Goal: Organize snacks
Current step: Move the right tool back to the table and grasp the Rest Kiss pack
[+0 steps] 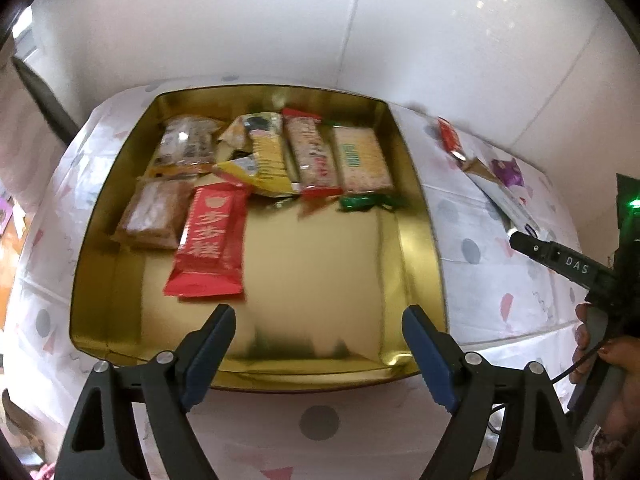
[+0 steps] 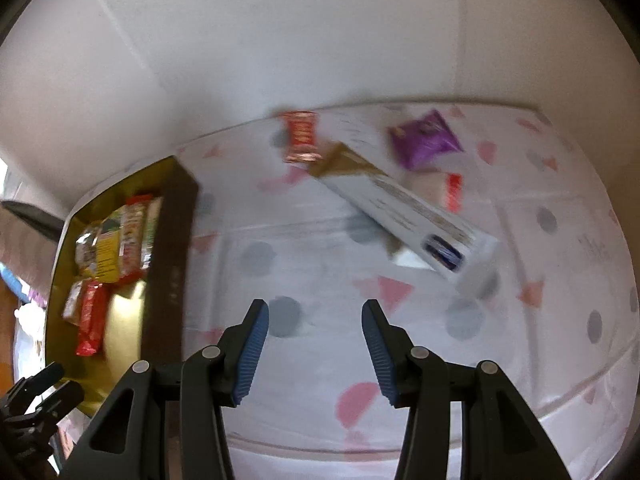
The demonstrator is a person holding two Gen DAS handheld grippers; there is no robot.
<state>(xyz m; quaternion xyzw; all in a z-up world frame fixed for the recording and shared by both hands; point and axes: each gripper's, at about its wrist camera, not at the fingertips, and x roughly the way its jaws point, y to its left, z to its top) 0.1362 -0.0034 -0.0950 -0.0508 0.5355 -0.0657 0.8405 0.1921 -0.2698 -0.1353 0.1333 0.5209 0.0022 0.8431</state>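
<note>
My left tool (image 1: 318, 346) released and empty over the gold tin (image 1: 416, 200), snacks packed along its far side, my right tool (image 2: 315, 350) released above the dotted counter (image 2: 280, 240), white box (image 2: 404, 208), purple packet (image 2: 424, 140), red packet (image 2: 302, 136) loose ahead.

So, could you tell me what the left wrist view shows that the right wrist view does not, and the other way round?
Only the left wrist view shows the green-wrapped candy in the gold tin, the tin's bare front floor, and the person's hand on the right gripper's handle. Only the right wrist view shows the small cream packet with a red end behind the long white box. Both show the tin, the red packet inside it, the purple packet, the white box, and both grippers, open and holding nothing: left gripper, right gripper.
</note>
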